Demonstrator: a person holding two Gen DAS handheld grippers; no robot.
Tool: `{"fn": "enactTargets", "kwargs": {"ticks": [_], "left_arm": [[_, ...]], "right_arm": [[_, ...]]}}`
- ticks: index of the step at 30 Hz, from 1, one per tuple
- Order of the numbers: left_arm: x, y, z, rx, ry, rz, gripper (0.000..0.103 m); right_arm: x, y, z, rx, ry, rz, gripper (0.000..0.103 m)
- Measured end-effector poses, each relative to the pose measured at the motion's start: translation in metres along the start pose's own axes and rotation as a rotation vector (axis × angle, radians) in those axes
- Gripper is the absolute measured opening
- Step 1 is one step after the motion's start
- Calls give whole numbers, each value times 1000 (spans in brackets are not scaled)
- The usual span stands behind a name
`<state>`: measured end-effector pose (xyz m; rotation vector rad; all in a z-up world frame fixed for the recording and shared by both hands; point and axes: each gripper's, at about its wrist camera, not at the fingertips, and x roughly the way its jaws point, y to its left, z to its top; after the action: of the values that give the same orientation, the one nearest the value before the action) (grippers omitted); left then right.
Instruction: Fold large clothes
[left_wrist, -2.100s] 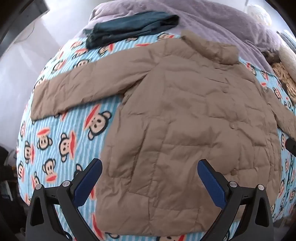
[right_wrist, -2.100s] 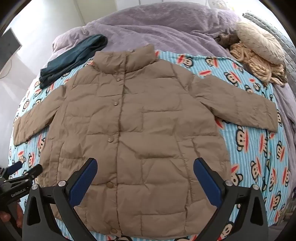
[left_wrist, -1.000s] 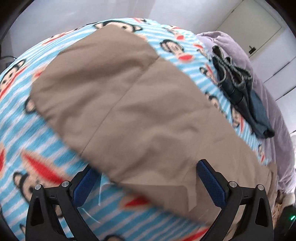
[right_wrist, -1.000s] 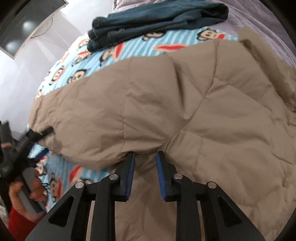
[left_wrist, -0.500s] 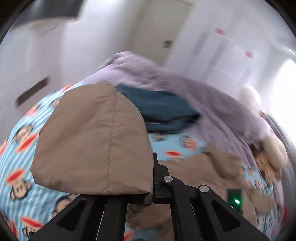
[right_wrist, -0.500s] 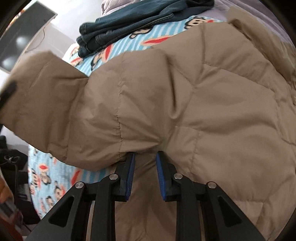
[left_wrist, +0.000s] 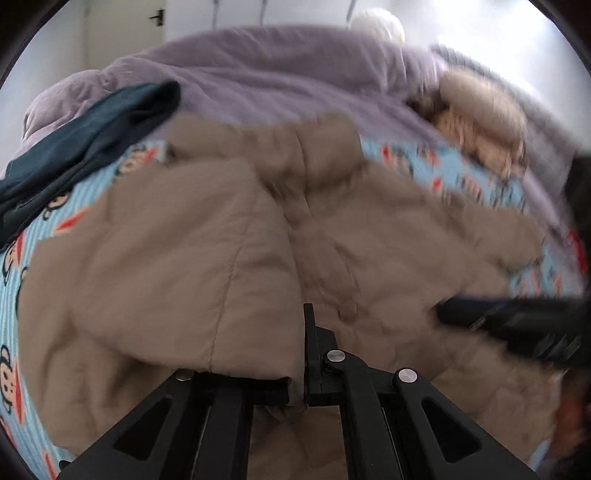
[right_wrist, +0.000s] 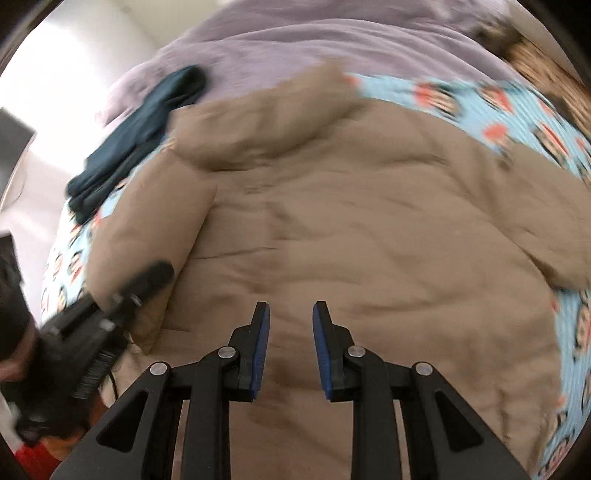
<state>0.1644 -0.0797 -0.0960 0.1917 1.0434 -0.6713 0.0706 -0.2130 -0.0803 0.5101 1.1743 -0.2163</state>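
Monkey-print bedsheet (left_wrist: 22, 236) carries the tan jacket (right_wrist: 369, 221) at its middle; its left sleeve (left_wrist: 177, 280), flat a moment ago, is now lifted over the body, clenched in the left gripper (left_wrist: 295, 384); the right gripper (right_wrist: 291, 350) hangs released, so the sleeve fold is underway.

A tan puffy jacket (left_wrist: 369, 258) lies spread over a bed sheet (left_wrist: 22, 236) printed with cartoon monkeys on blue stripes. The left gripper (left_wrist: 301, 391), its black jaws pressed together, pinches the cuff end of the jacket's sleeve (left_wrist: 177, 266), which drapes across the jacket's body. Dark blue folded clothes (left_wrist: 81, 147) sit at the upper left, partly on a purple blanket (left_wrist: 288, 74). At the right edge, a blurred black shape, probably the other gripper (left_wrist: 517, 321), hovers over the jacket.
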Motion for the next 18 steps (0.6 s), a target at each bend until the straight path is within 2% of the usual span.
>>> {"fn": "enactTargets", "kwargs": {"ticks": [3,5,6,7,8,10,12,14,16,18], "left_arm": [[-9,-7,-20,58,13,65,6],[-22,-8,-26,86,10,105,17],[-22,-11,-26,89,1,123,49],[-31,-8,-28,86,-18,157,90],[-41,-3,-31,86,-50,201,99],[-57,9,-36,103,-77,245,100],[-72,27,-40,80,-80,301,100],[-87,56,-44,-13,-101,343,100],[-97,101,-48,-174,-82,372,100],[-96,137,-51,-279,-44,422,100]], "right_arm": [[-3,-27,-6,44,7,-4,27],[-3,-30,-12,45,15,-6,27],[-3,-33,-8,43,15,0,27],[-3,-30,-8,39,18,4,28],[-2,-28,-6,33,16,10,30],[-4,-15,-5,14,3,21,43],[-9,2,-6,-34,-18,23,52],[-15,29,-7,-124,-48,17,63],[-21,68,-12,-259,-107,-7,84],[-22,104,-19,-391,-154,-37,86]]}}
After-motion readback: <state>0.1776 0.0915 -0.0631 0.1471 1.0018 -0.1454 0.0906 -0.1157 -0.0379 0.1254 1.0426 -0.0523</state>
